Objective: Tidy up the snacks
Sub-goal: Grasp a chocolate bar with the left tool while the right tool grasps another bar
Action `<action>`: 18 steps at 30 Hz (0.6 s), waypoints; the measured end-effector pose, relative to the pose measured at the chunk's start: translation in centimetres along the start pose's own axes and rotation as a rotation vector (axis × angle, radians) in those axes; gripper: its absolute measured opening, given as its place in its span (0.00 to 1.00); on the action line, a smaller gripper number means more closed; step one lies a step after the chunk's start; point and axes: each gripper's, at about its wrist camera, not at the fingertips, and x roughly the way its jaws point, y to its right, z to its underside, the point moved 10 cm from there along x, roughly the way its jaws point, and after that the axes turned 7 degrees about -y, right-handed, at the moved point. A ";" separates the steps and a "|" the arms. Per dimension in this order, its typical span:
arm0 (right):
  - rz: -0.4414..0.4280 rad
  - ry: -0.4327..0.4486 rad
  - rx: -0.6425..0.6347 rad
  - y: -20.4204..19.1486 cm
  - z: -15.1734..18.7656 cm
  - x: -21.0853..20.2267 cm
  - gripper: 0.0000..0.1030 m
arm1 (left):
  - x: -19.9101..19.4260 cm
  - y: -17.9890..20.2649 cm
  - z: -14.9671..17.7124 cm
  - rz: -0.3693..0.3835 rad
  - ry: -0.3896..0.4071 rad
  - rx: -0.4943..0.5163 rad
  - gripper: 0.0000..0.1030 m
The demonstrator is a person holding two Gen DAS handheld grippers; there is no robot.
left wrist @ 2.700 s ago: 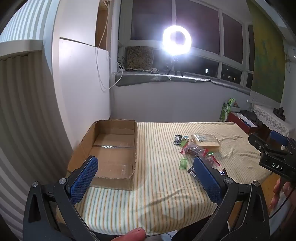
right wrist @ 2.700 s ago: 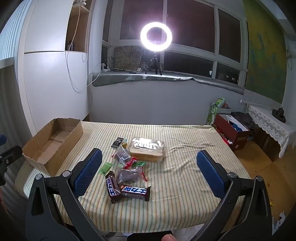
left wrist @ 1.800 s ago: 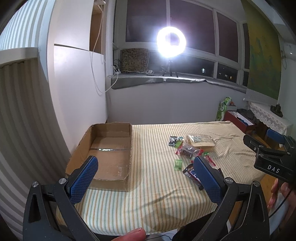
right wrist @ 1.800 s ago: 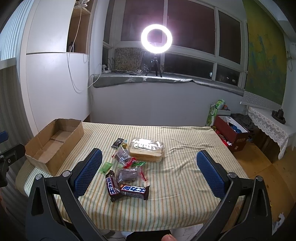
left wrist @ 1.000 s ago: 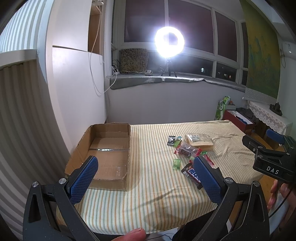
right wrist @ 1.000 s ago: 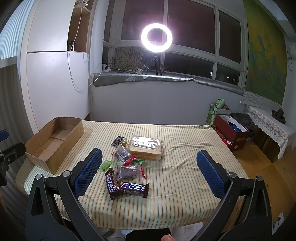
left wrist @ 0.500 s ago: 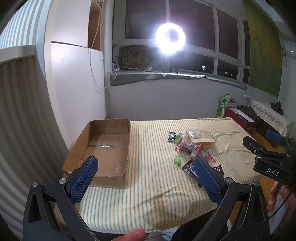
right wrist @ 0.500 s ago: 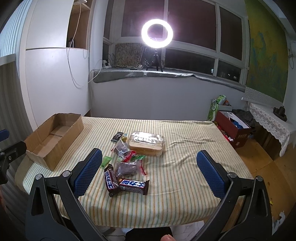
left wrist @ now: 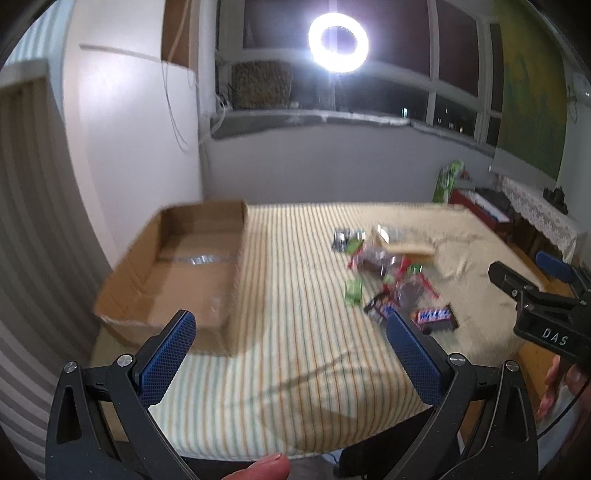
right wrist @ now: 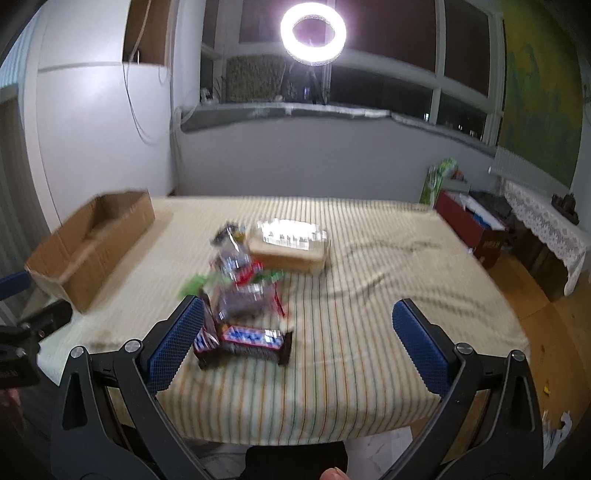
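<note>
A pile of snacks lies on the striped tablecloth: two brown chocolate bars [right wrist: 255, 341], clear candy bags [right wrist: 240, 301], a small green packet [left wrist: 353, 291] and a wrapped loaf-like pack [right wrist: 290, 247]. An open, empty cardboard box [left wrist: 184, 269] stands at the table's left; it also shows in the right wrist view [right wrist: 92, 243]. My left gripper [left wrist: 291, 332] is open and empty over the table's near edge, between box and snacks. My right gripper [right wrist: 297, 332] is open and empty, just before the chocolate bars. Both views are motion-blurred.
The table [right wrist: 388, 295] has a wrinkled cloth on its right half. A ring light [right wrist: 313, 31] stands on the window sill behind. A red box [right wrist: 469, 225] and a lace-covered stand [right wrist: 546, 225] are on the floor to the right. A white cabinet [left wrist: 129, 129] stands left.
Both grippers have moved forward and tilted down toward the table; the snacks and box now look nearer and blurred. The jaws stay open.
</note>
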 end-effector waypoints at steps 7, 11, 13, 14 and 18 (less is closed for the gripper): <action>-0.004 -0.153 -0.001 0.4 5.2 4.1 1.00 | 5.2 1.5 4.7 0.028 -0.134 0.007 0.99; -0.007 -0.173 0.008 0.5 6.0 4.6 1.00 | 6.4 2.1 6.2 0.037 -0.169 0.021 0.99; -0.015 -0.179 0.009 0.3 6.1 4.6 1.00 | 6.6 2.2 6.3 0.042 -0.170 0.024 0.99; -0.025 -0.185 0.013 0.1 6.0 4.6 1.00 | 6.7 2.3 6.3 0.044 -0.173 0.023 0.99; -0.046 -0.175 0.002 -0.3 5.8 5.1 1.00 | 6.9 2.5 6.2 0.056 -0.171 0.022 0.99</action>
